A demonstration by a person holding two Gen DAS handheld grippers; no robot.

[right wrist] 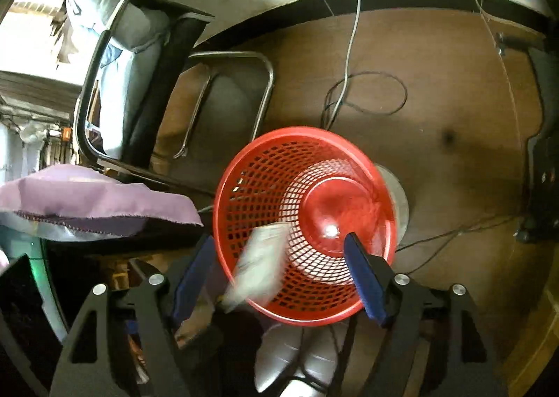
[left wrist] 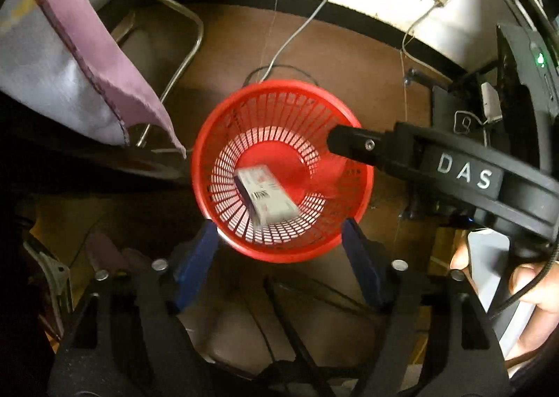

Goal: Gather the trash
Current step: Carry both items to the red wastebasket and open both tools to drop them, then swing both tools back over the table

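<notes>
A brown floor (right wrist: 436,89) is seen from above in both views, with thin cables (right wrist: 367,93) looped across it. A chair (right wrist: 139,58) with a grey cushion and metal frame is stood at the left, and a purple cloth (right wrist: 87,201) is draped beside it. A red mesh basket (left wrist: 283,170) is set on the floor near the middle. A small white box (left wrist: 267,192) with a barcode is seen inside the basket, blurred, low against the mesh wall; in the right wrist view it appears as a white smear (right wrist: 258,267) over the basket's near rim. The left gripper (left wrist: 279,261) is held above the basket with its jaws spread wide and nothing between them. The right gripper (right wrist: 279,278) is likewise held over the basket, its jaws wide apart and nothing gripped.
</notes>
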